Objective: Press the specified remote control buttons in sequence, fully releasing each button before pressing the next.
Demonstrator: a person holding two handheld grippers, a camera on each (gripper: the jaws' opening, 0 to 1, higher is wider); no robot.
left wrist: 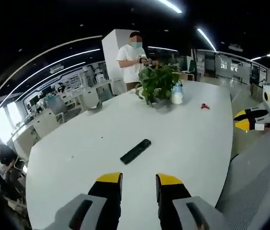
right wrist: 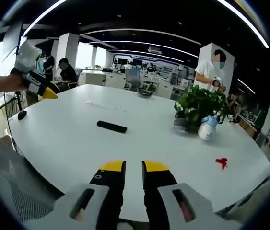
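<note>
A black remote control [left wrist: 135, 151] lies flat on the white table [left wrist: 77, 158], a short way ahead of my left gripper [left wrist: 139, 179]. That gripper hovers over the table's near edge, open, with nothing between its yellow-tipped jaws. In the right gripper view the remote control [right wrist: 111, 126] lies mid-table, well ahead of my right gripper [right wrist: 133, 166]. Its jaws stand a narrow gap apart and hold nothing. Each gripper also shows in the other's view, held in the air off the table's edge: the right gripper [left wrist: 250, 120] and the left gripper [right wrist: 36, 81].
A potted plant [right wrist: 199, 105], a white spray bottle [right wrist: 207, 129] and a small red object [right wrist: 222, 163] sit at the far side. A small black object [right wrist: 22, 114] lies near the left edge. A grey mesh chair [left wrist: 254, 182] is beside me. A person [left wrist: 134, 60] stands behind the table.
</note>
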